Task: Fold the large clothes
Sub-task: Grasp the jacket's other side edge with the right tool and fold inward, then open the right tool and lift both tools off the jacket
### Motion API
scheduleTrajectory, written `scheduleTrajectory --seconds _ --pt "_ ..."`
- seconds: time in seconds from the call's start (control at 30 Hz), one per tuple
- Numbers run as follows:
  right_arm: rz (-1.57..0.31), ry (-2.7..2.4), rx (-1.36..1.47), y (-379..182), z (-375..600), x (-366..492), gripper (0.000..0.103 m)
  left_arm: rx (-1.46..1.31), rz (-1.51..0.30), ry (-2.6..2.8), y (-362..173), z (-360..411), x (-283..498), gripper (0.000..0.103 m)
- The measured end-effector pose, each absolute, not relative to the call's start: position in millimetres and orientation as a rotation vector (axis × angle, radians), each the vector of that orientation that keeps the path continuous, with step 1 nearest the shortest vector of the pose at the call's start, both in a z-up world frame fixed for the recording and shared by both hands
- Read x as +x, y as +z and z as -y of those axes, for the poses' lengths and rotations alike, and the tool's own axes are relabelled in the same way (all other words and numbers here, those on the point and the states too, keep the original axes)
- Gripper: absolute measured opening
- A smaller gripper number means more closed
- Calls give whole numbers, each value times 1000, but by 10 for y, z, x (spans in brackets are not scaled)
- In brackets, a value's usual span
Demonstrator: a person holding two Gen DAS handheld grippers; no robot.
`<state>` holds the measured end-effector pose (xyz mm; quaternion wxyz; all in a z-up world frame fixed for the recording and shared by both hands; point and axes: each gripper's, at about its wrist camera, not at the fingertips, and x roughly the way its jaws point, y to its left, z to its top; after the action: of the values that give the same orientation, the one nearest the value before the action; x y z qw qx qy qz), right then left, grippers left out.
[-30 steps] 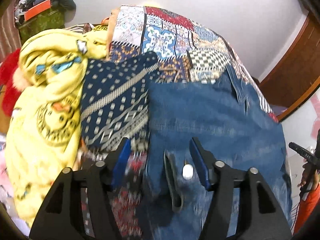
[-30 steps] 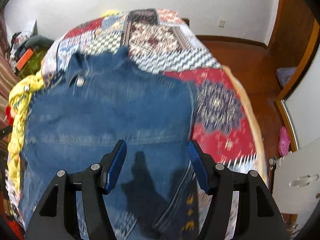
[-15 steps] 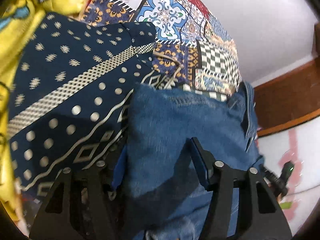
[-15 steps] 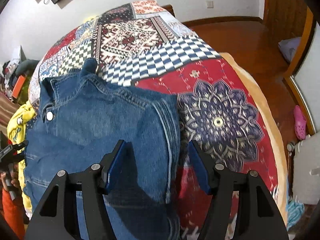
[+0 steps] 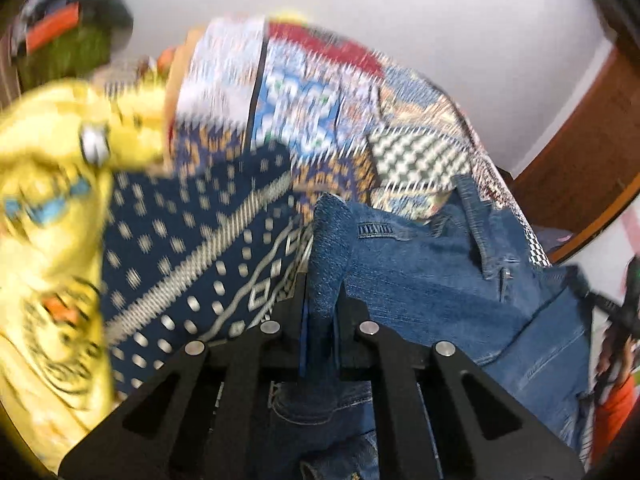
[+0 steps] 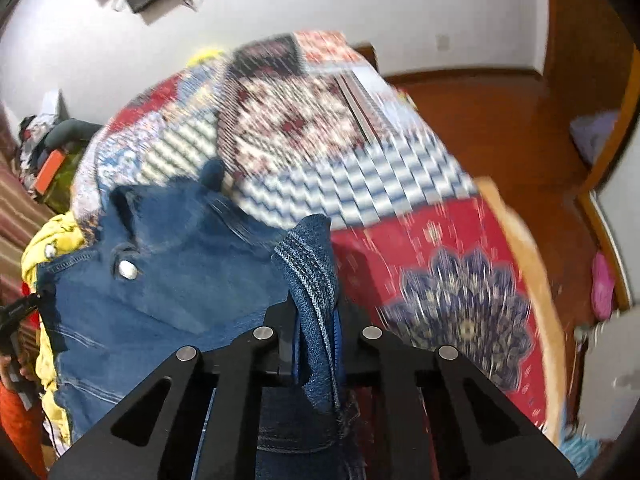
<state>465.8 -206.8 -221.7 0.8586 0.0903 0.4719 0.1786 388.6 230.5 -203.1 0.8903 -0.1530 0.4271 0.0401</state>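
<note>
We've got both tools clamped on the denim jacket on the bed, left tool pinching its left edge, right tool its right edge, so the jacket spans straight across between us, collar away.

Even indoor light; bkgd motion-blurred both views; fisheye edges warped, dark.

The left tool pinches a fold of the denim jacket; left of it, seemingly blurred, lies navy patterned cloth.
</note>
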Motion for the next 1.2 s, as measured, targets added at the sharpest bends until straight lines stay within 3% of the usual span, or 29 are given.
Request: scheduleTrajectory --seconds 0.23,0.7,0.97,1.1,1.2 --pt "-884 391 183 -1864 1841 4898 11 -288 -860 139 -1833 -2415 4024 8" --pt "-1029 327 137 -2645 1749 5219 13 -282 -1042 202 -2663 -2645 4301 10" --pt "-979 275 -67 -2398 1634 4965 18 -176 -1052 209 -2442 -2474 4088 10" --pt "-951 283 -109 -2136 1655 4659 24 -138 -1006 177 -2145 -2303 3882 12" --pt "-918 303 -91 -1905 1702 4404 41 -130 -965 149 -1895 -2170 3683 22"
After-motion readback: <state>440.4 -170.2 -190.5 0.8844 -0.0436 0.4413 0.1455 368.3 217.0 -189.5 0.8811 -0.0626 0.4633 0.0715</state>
